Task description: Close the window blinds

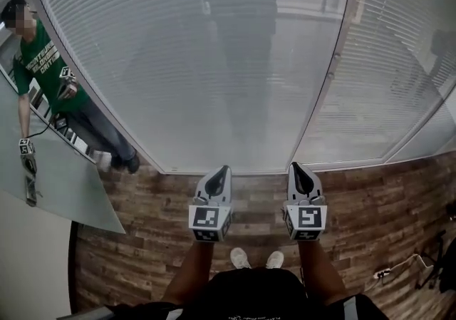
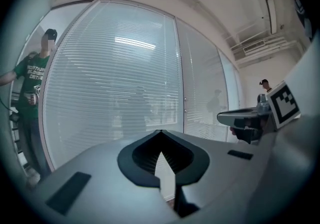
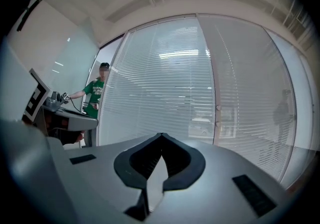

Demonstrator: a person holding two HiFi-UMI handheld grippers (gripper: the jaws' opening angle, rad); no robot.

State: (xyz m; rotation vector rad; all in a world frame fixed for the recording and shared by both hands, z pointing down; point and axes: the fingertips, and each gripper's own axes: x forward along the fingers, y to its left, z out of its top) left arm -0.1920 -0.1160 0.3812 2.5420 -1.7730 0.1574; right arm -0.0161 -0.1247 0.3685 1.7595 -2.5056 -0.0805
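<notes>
The person stands on the brown wood-plank floor [image 1: 370, 204] and holds both tools out in front. The left gripper [image 1: 224, 172] has its two jaws pressed together with nothing in them. The right gripper [image 1: 299, 172] is the same: jaws together, nothing held. The wide white slatted window blinds [image 1: 214, 62] hang straight ahead of both grippers, well apart from them. A car shape shows through the slats, so I think they are not turned fully flat yet. The job looks not yet begun. Next, a gripper must reach forward, maybe up and right to the small knob on the frame post [image 1: 332, 75], open, and take hold.
</notes>
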